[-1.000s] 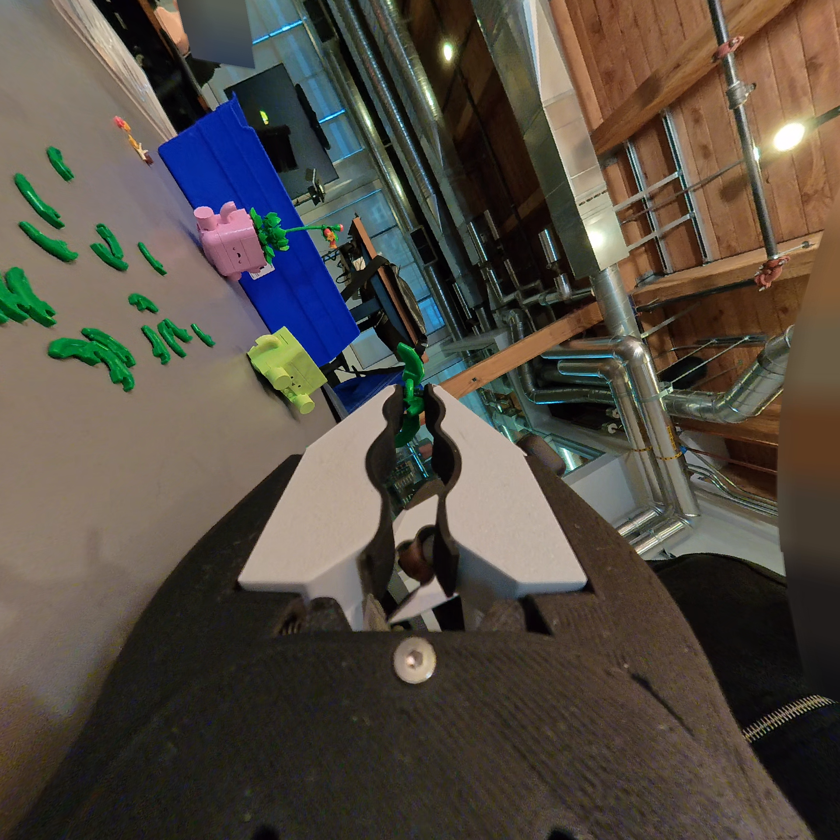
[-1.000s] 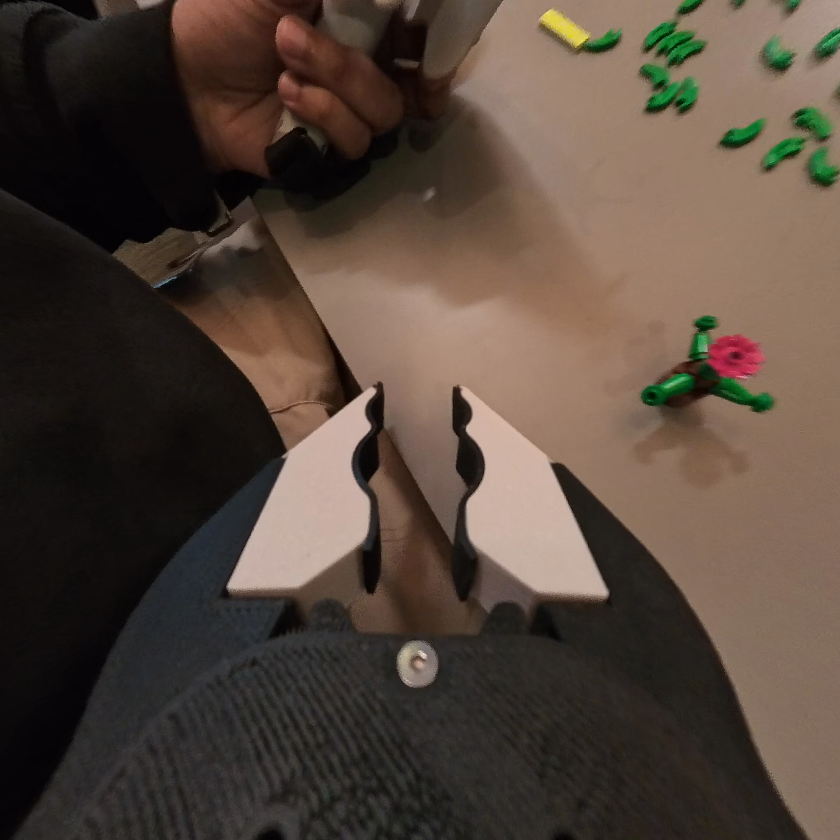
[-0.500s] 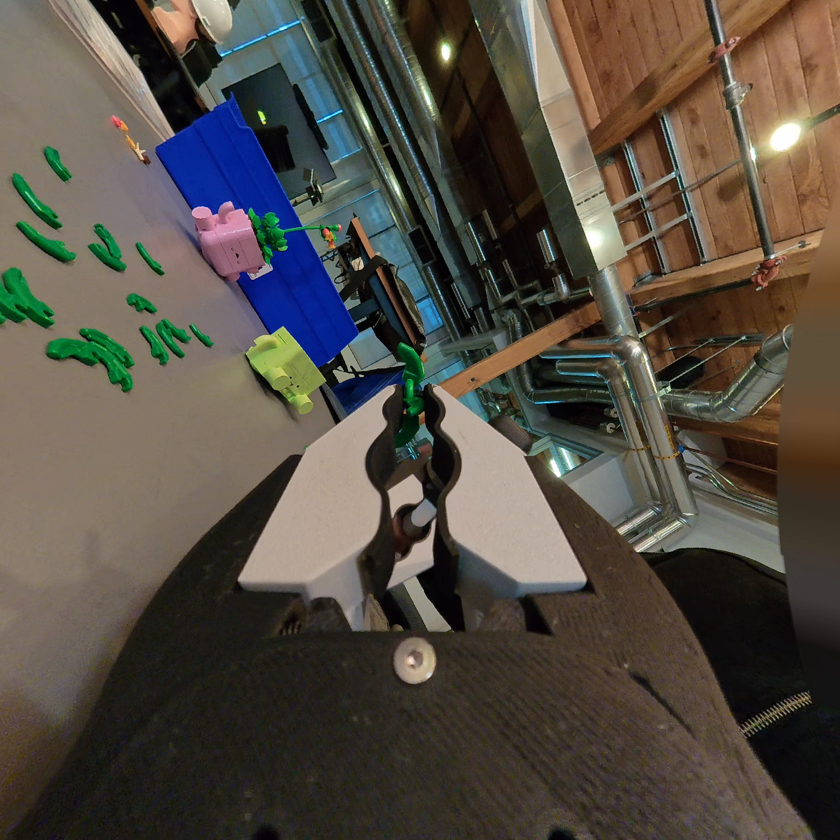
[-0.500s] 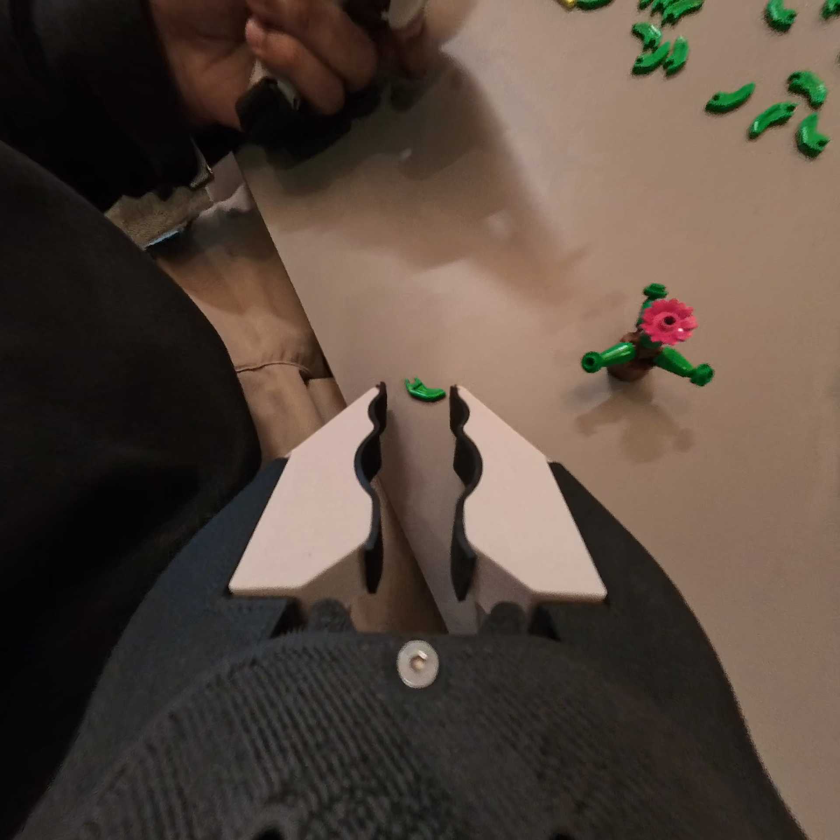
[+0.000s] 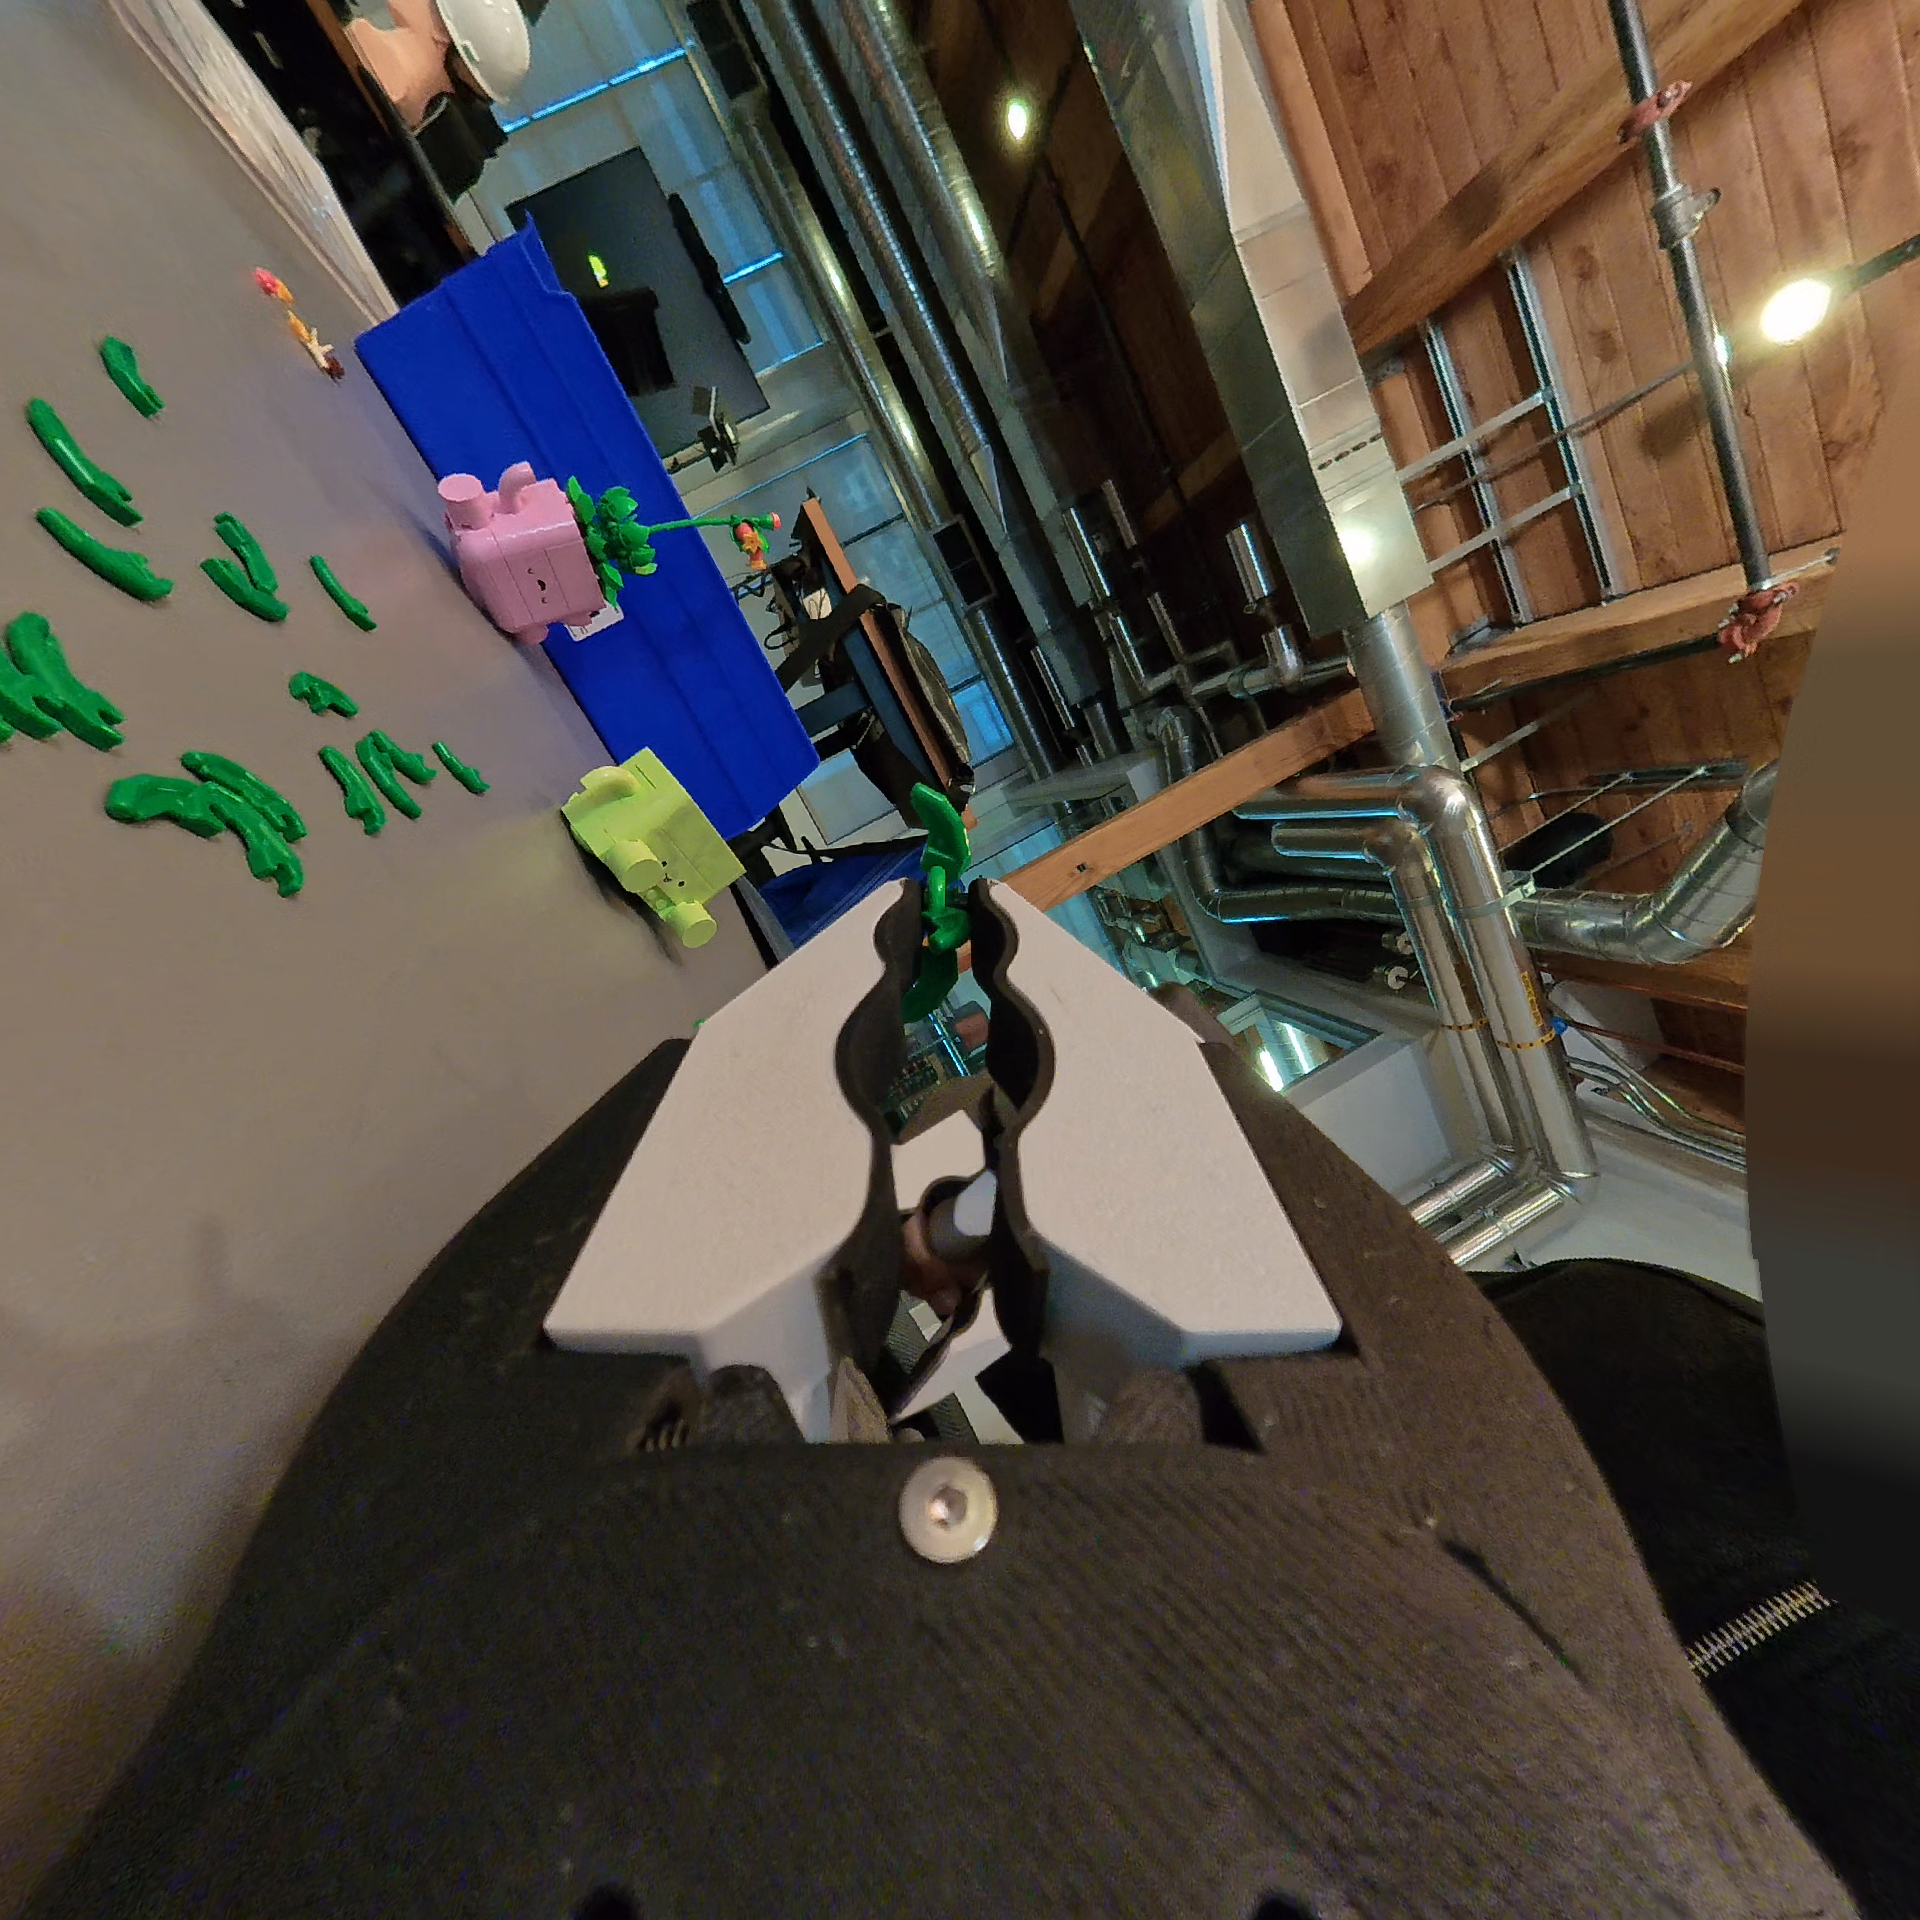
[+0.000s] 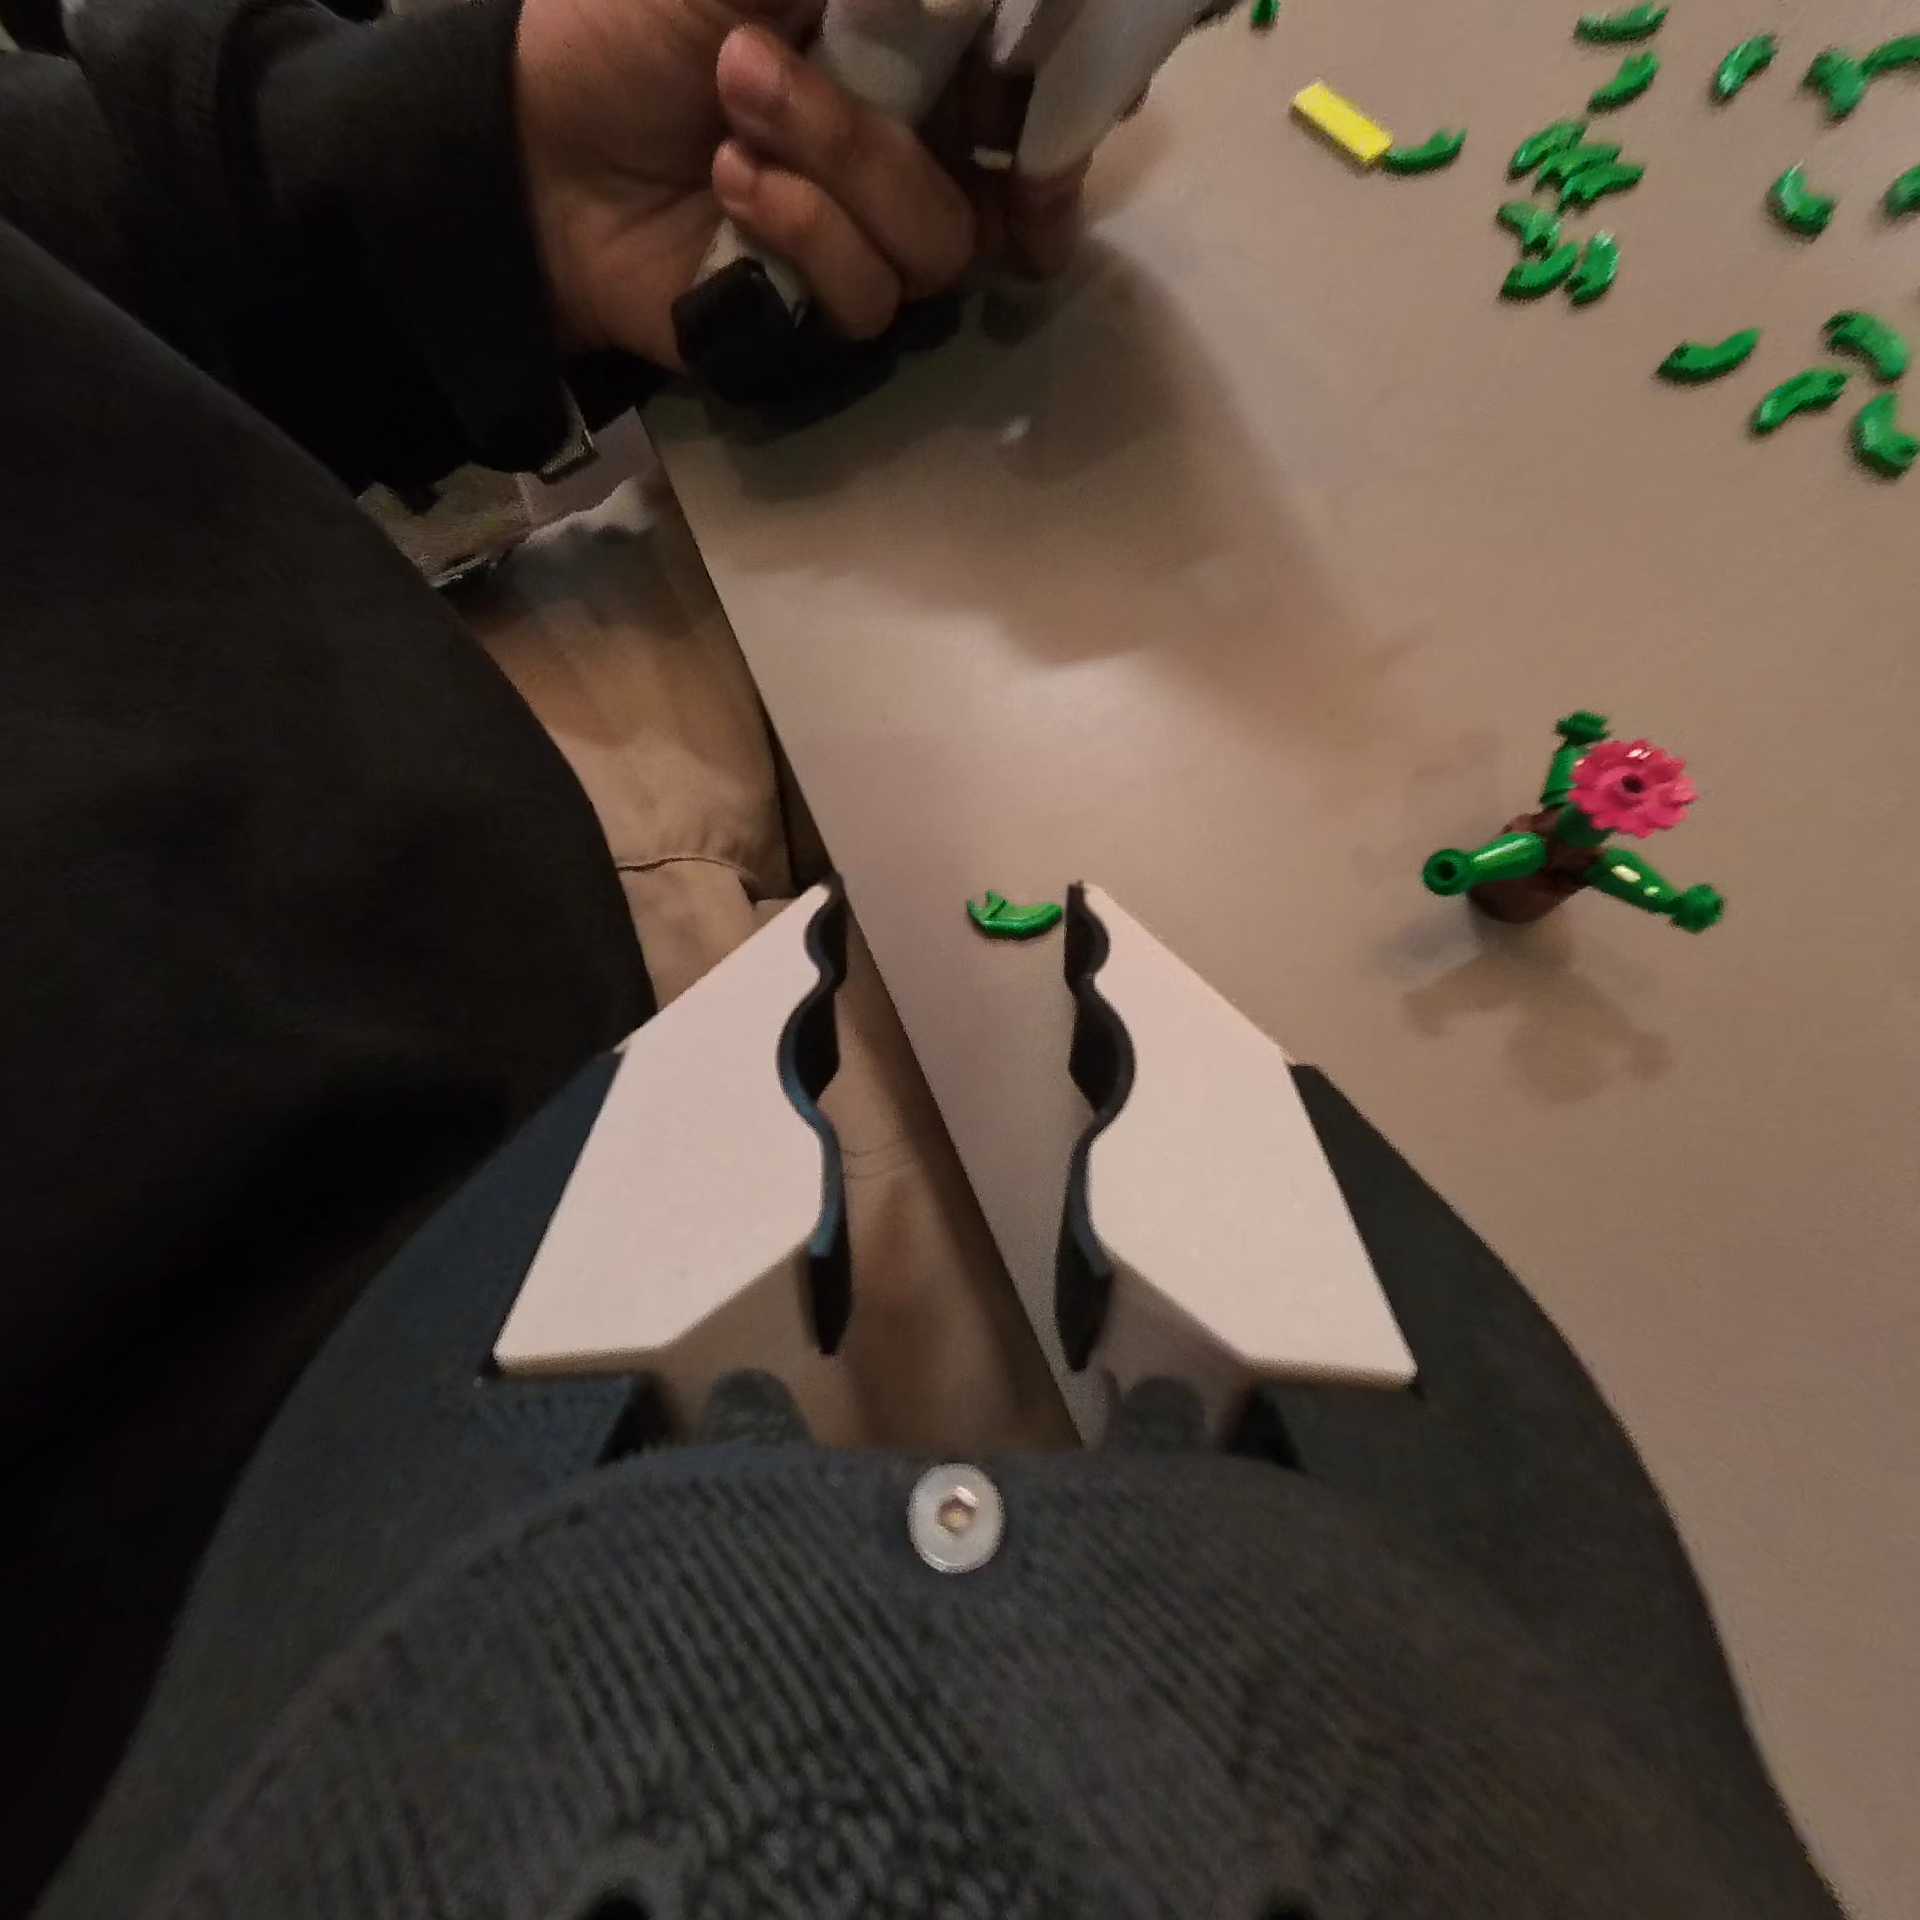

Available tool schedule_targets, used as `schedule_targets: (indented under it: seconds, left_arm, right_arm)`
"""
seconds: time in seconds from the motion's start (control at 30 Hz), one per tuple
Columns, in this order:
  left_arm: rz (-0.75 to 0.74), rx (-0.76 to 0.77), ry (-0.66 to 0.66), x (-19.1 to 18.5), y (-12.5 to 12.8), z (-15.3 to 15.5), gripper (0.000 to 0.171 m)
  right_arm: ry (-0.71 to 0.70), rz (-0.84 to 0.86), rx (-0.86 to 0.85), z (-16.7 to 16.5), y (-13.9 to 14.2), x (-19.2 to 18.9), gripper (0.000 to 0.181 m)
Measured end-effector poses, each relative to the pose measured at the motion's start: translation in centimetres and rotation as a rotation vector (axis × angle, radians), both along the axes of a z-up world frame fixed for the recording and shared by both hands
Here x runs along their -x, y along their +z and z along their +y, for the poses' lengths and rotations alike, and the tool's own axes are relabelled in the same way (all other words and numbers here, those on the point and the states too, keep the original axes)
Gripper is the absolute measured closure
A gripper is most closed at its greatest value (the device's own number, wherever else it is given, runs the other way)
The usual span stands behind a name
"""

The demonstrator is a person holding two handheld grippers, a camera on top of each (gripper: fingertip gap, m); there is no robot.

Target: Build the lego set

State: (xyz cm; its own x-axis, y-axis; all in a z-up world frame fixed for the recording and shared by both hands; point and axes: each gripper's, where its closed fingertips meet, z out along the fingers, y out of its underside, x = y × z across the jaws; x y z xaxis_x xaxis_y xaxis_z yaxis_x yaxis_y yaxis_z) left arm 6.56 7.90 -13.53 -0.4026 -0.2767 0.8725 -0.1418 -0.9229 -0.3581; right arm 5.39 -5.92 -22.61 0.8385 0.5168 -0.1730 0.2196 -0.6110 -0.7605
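The left claw [image 5: 943,902] is pinched narrow on a green leafy stem [image 5: 940,883], whose tip pokes out past the fingertips while the claw is tilted up away from the grey surface [image 5: 208,1091]. Beyond it on that surface lie scattered green leaf pieces [image 5: 223,810], a pink block pot with a green plant [image 5: 530,556] and a lime block pot [image 5: 655,836], both just in front of a blue bin [image 5: 582,488]. The right claw [image 6: 951,902] stands wide with nothing between its fingers, hanging over the near edge of the surface, and a single green leaf [image 6: 1013,914] lies flat just ahead of its right fingertip. Off to the right stands a small brown-and-green build with a pink flower [image 6: 1579,831], well apart from the loose leaves [image 6: 1569,208] and a yellow tile [image 6: 1340,123] farther back. A hand [image 6: 727,177] grips the other tool at the top
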Motion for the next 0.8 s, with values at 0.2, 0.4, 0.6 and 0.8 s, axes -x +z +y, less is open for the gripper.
schedule_targets:
  seconds: [0.2, 0.4, 0.6, 0.8]
  left_arm:
    - [-0.003, 0.001, 0.001, 0.0, 0.0, 0.0, 0.166]
    - [-0.003, 0.002, -0.002, 0.0, 0.0, 0.0, 0.166]
    - [-0.002, 0.002, -0.002, 0.0, 0.0, 0.0, 0.166]
    - [-0.002, 0.001, -0.002, 0.0, 0.0, 0.0, 0.166]
  right_arm:
    - [0.047, 0.112, 0.076, -0.7, -0.4, 1.3, 0.146]
    - [-0.024, 0.063, 0.011, -0.8, 0.6, 0.5, 0.141]
    - [-0.015, 0.106, 0.015, -0.9, 0.7, 0.9, 0.143]
    - [0.117, -0.066, -0.055, -1.2, 0.2, 1.2, 0.144]
